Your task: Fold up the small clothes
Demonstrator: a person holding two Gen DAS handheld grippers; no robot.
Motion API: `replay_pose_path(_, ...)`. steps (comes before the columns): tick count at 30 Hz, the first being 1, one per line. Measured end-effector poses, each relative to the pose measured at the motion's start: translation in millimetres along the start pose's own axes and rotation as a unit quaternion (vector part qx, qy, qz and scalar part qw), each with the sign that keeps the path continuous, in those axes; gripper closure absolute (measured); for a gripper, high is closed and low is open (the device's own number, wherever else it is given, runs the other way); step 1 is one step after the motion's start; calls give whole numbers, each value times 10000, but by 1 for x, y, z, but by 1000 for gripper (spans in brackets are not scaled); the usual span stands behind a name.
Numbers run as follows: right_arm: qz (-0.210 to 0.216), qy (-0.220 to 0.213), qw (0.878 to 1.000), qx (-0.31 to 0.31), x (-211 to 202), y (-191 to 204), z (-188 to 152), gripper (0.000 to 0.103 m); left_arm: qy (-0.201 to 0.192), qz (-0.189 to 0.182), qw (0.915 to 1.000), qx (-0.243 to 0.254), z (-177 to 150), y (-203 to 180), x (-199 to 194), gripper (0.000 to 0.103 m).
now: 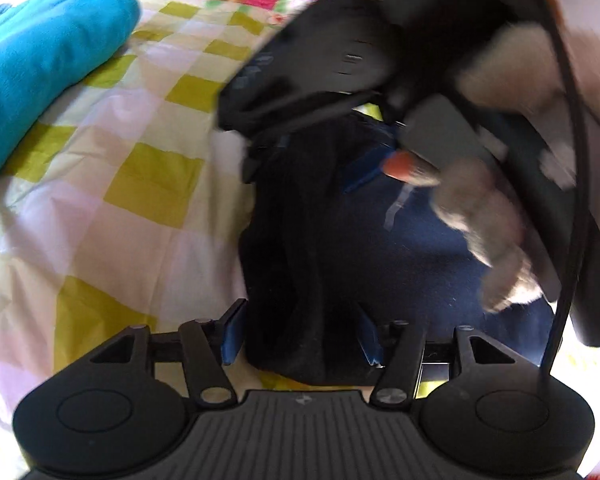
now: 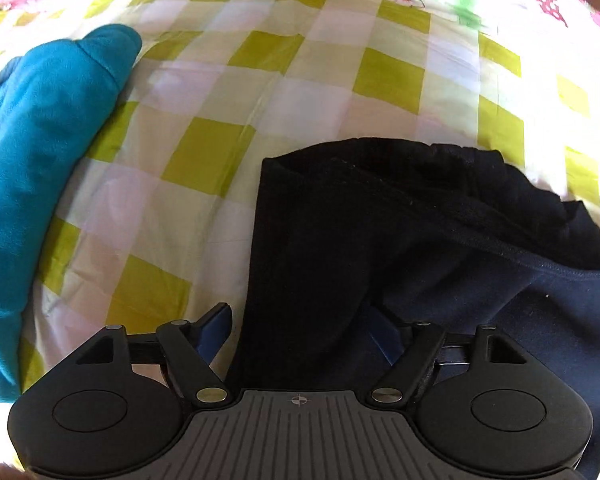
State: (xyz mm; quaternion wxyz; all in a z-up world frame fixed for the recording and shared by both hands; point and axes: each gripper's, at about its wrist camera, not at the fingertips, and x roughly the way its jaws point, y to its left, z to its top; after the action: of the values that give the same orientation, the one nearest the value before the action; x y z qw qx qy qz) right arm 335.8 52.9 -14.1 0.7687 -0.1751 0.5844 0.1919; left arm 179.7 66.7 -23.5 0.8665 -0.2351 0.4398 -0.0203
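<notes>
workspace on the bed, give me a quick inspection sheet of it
surface: checked yellow-green and white bedsheet, floral border at the far edge.
job's things: dark navy garment, partly folded, bunched between both grippers.
clutter: teal garment lying to the left, apart from the navy one.
grippers: left gripper has navy fabric between its fingers; right gripper likewise; grip closure unclear.
cables: black cable running down the right side in the left wrist view.
surroundings: person's hand on the other gripper, blurred; otherwise nothing seen.
</notes>
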Motion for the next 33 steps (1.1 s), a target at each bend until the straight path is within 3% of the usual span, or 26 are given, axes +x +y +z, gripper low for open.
replay_pose_path(4, -769, 89, 9963, -382, 25, 14, 0, 22, -15, -146, 9999, 38, -1, 1, 3, 37)
replay_pose_path(5, -809, 105, 9961, -348, 25, 14, 0, 25, -18, -179, 9998, -2, 0, 3, 3, 38)
replay_pose_path(7, -838, 60, 9960, -310, 19, 12, 1, 42, -42, -299, 9995, -121, 2, 7, 0, 38)
replay_pose_path(9, -593, 63, 9981, -171, 10, -4, 1, 60, -146, -296, 9994, -65, 3, 4, -4, 39)
replay_pose_path(11, -258, 22, 9996, 64, -3, -23, 0, 71, -297, -298, 9991, 37, 6, -3, -12, 39)
replay_pose_path(15, 632, -398, 9942, 777, -44, -73, -13, 77, -593, -258, 9971, 389, 15, -32, -30, 39)
replay_pose_path(19, 1417, -1054, 9681, 1775, -97, -152, -48, 78, -869, -520, 9905, 925, 28, -89, -45, 39)
replay_pose_path(24, 1865, -1716, 9158, 3115, -126, -277, -119, 78, -978, -1344, 9665, 1957, 25, -189, -38, 39)
replay_pose_path(27, 2139, -1673, 8935, 3578, -89, -337, -150, 78, -587, -1518, 9582, 2351, 12, -233, 4, 39)
replay_pose_path(29, 2088, -1471, 8871, 3845, -53, -362, -164, 78, -168, -1347, 9551, 2633, -2, -253, 39, 40)
replay_pose_path(30, 2061, -1363, 8857, 3932, -39, -369, -170, 78, 62, -1292, 9521, 2771, -11, -260, 55, 40)
replay_pose_path(32, 2327, -1396, 8703, 4111, -25, -377, -183, 78, 491, -1226, 9485, 2879, -27, -266, 79, 40)
replay_pose_path(33, 2393, -1464, 8684, 4089, -26, -378, -188, 78, 534, -1174, 9480, 2909, -32, -267, 84, 40)
